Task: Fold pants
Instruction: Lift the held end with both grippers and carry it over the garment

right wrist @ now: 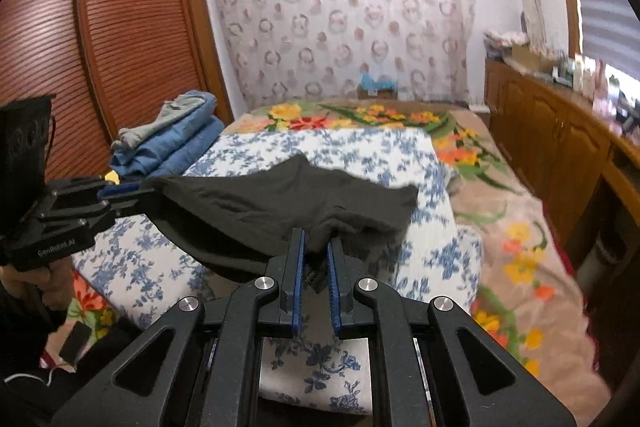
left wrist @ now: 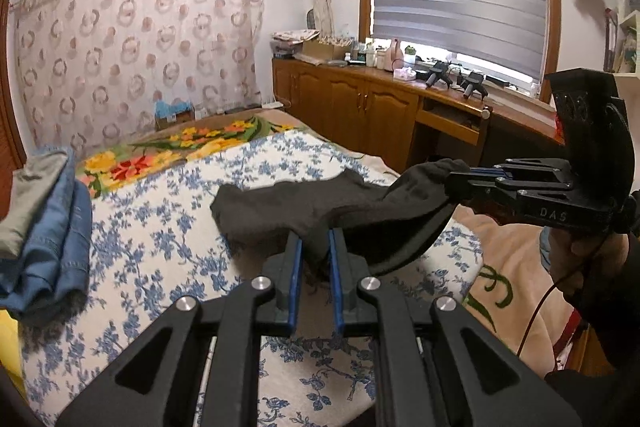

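Two grippers share one edge of the dark pants point(left wrist: 304, 203), which are raised off the blue-flowered white cloth point(left wrist: 168, 239) spread over the bed, with only the far part of the garment looking as if it trails toward that cloth. In the left wrist view the left gripper point(left wrist: 314, 247) is clenched on a bunch of the dark fabric between its blue pads, and off to the right the right gripper point(left wrist: 456, 181) pinches the other end of the same edge; the right wrist view shows the mirror of it, the right gripper clamped on fabric at centre and the left one gripping at the left side. The fabric between the two grips sags in a shallow curve. By my reading, the step in hand is lifting this edge to carry it over for a fold. To do it well, both hands should rise level with each other and draw slightly apart so the sag comes out and the edge runs straight before it travels. The grips look small and bunched, so a jerk could pull cloth free; a slow, even move is safer. Landing the edge square on the part that lies flat matters most. A stack of folded blue jeans point(right wrist: 176, 141) sits well apart at the bed's side.
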The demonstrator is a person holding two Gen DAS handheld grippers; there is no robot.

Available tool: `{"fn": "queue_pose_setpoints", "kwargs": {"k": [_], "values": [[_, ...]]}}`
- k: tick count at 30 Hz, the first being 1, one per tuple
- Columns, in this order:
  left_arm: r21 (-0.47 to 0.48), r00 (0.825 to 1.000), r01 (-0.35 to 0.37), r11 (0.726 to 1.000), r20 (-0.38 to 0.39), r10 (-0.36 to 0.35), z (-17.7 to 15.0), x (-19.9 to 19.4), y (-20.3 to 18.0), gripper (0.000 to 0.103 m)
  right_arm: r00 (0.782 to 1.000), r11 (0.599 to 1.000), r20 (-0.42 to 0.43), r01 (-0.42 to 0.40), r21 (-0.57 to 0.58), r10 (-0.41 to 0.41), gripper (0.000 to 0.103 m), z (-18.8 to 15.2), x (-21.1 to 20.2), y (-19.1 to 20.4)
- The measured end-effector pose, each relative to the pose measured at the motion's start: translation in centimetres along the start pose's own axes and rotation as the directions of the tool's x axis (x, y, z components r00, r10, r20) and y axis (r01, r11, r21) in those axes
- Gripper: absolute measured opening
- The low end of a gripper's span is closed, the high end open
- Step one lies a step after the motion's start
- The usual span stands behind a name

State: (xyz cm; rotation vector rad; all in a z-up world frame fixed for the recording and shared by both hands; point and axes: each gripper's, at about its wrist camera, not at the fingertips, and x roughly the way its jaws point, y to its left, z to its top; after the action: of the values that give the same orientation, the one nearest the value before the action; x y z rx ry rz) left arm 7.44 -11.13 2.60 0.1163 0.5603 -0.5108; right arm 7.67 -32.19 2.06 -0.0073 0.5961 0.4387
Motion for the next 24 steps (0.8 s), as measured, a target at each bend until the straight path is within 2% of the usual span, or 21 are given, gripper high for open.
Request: {"fn": "queue_pose_setpoints", "kwargs": {"k": [11,24], "values": [[0.011,0.995,-0.029,1.000,0.091,0.028,2.2,-3.9,0.1,0.009,0.997,0.998,0.069,-0.023,-0.066,0.028,0.008,2.9,-2.3,1.8],[-0.004,0.976,-0.095,0.995,0.196,0.094,3.9,-8.8,2.2,0.009,0.985,0.982,0.149,-0.059,-0.181,0.087,0.007,7.1,-3.5,5.7]]}}
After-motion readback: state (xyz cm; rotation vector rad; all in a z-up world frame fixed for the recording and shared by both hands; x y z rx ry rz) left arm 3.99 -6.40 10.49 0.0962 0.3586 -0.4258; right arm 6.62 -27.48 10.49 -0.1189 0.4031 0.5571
